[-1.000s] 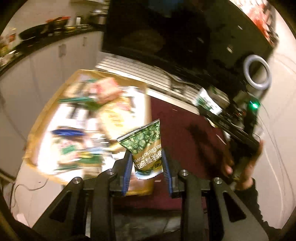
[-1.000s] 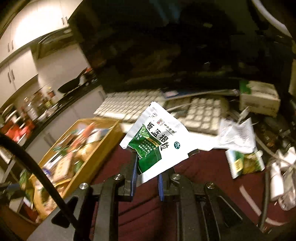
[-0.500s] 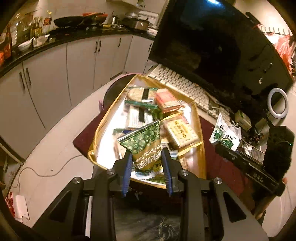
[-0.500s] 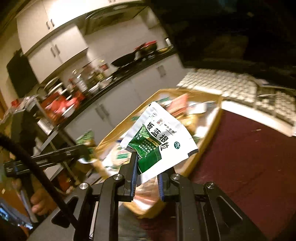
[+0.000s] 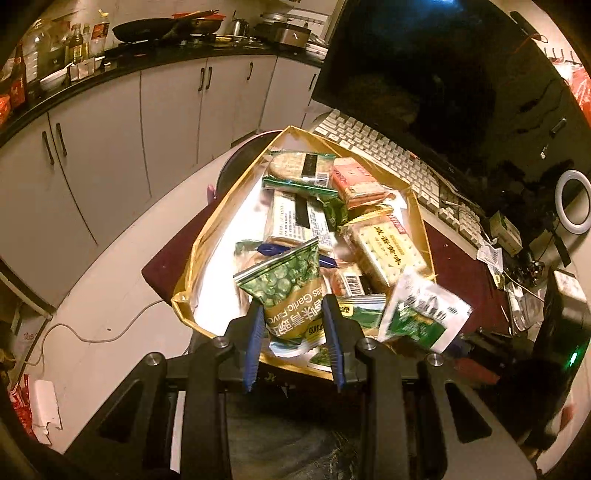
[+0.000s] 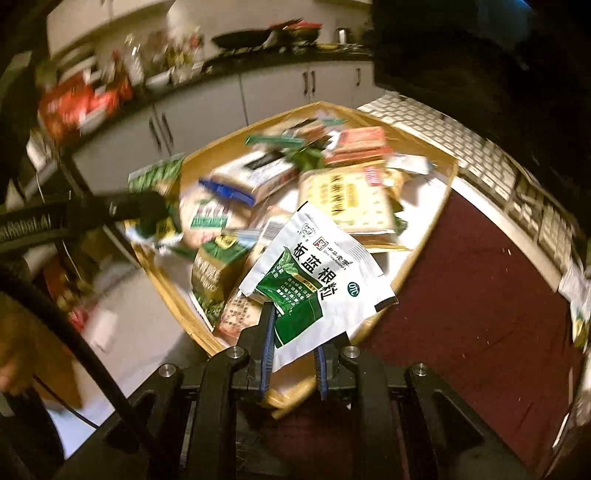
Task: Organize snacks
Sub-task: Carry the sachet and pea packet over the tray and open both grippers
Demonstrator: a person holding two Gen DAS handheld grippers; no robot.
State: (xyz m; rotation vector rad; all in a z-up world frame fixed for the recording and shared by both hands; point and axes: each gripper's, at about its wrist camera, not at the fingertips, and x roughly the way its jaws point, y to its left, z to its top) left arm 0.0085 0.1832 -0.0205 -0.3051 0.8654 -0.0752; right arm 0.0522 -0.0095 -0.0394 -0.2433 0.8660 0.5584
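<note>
We look into a dim kitchen: white cabinets (image 5: 110,155) run under a dark counter (image 5: 155,55) crowded with bottles and a black pan (image 5: 144,29). Nearer, a black monitor (image 5: 443,81) stands over a pale keyboard (image 5: 388,158) on a table with a maroon mat (image 6: 480,314).

On the mat's left end sits a gold tray (image 5: 192,273), heaped with snack packets: a green-edged cracker pack (image 5: 299,170) at the far end, a red pack (image 5: 356,186) beside it, and a yellow cracker pack (image 5: 384,251) toward the right wall. In the right wrist view the heap is blurred.

We hold 2 packets over the near end of the tray. The left gripper (image 5: 293,332) has its blue pads pinched on the lower part of a green pea bag (image 5: 291,291), which stands upright, its print upside down to the camera. The right gripper (image 6: 293,354) is clamped narrow on the corner of a white sachet (image 6: 317,284) with a green panel and black characters; the sachet tilts up and right over the tray's near rim. From the left wrist view the sachet (image 5: 421,314) hangs just right of the pea bag, apart from it.

A white ring light (image 5: 574,206) stands at the far right of the table.
</note>
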